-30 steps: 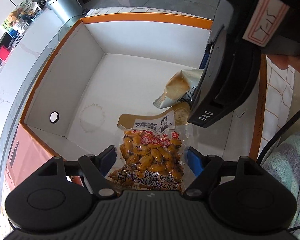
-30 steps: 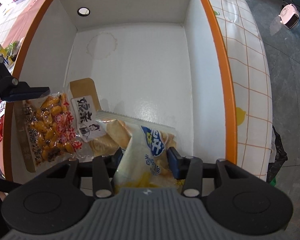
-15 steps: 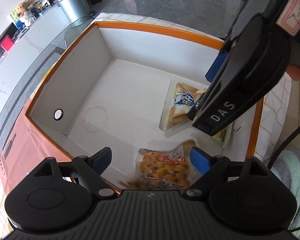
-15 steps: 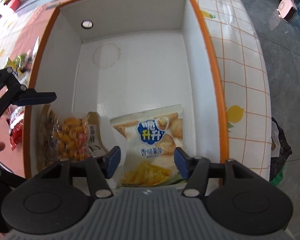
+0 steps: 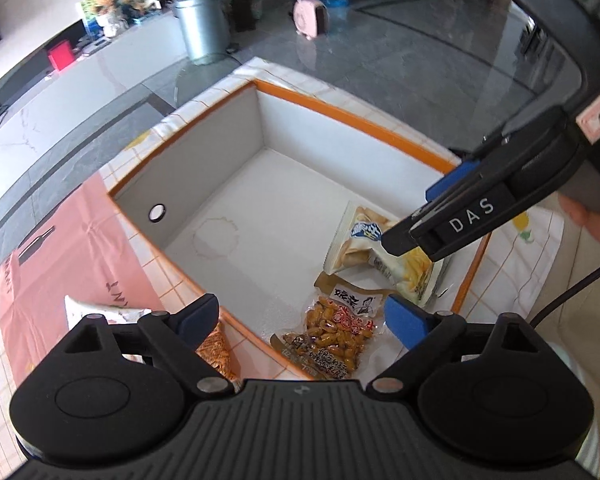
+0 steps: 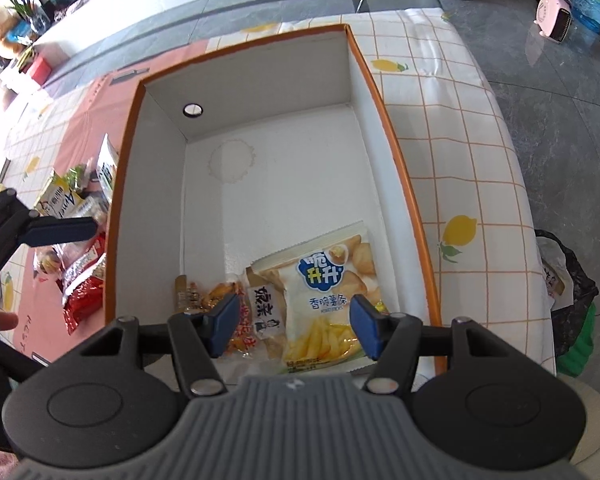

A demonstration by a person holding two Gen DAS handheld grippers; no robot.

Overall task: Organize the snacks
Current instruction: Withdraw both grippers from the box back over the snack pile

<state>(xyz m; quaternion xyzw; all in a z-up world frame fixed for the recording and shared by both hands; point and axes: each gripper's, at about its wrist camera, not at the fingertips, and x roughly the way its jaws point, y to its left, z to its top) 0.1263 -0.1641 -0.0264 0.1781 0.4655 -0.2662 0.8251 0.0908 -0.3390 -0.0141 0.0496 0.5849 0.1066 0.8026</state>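
Observation:
A white box with an orange rim point(image 5: 360, 116) point(image 6: 396, 152) stands on the table. In its near corner two packets lie flat. One is a clear peanut packet point(image 5: 332, 336) point(image 6: 266, 306). The other is a white potato-stick bag point(image 5: 360, 240) point(image 6: 328, 280), which partly overlaps it. My left gripper point(image 5: 300, 320) hangs open above the peanut packet and the box's near wall, holding nothing. My right gripper point(image 6: 295, 326) point(image 5: 420, 212) is open over the potato-stick bag and clear of it. One left finger point(image 6: 60, 230) shows outside the box.
Several loose snack packets lie on the checked and pink cloth left of the box, among them a red one point(image 6: 80, 280) and a yellow-white one point(image 6: 60, 196). An orange patterned packet point(image 5: 216, 344) lies by the box's near wall. The far half of the box floor is bare. A black bag point(image 6: 568, 280) sits past the table's right edge.
Both grippers let go of their packets, opened wider and rose out of the box. The peanuts and the potato-stick bag now lie on the box floor.

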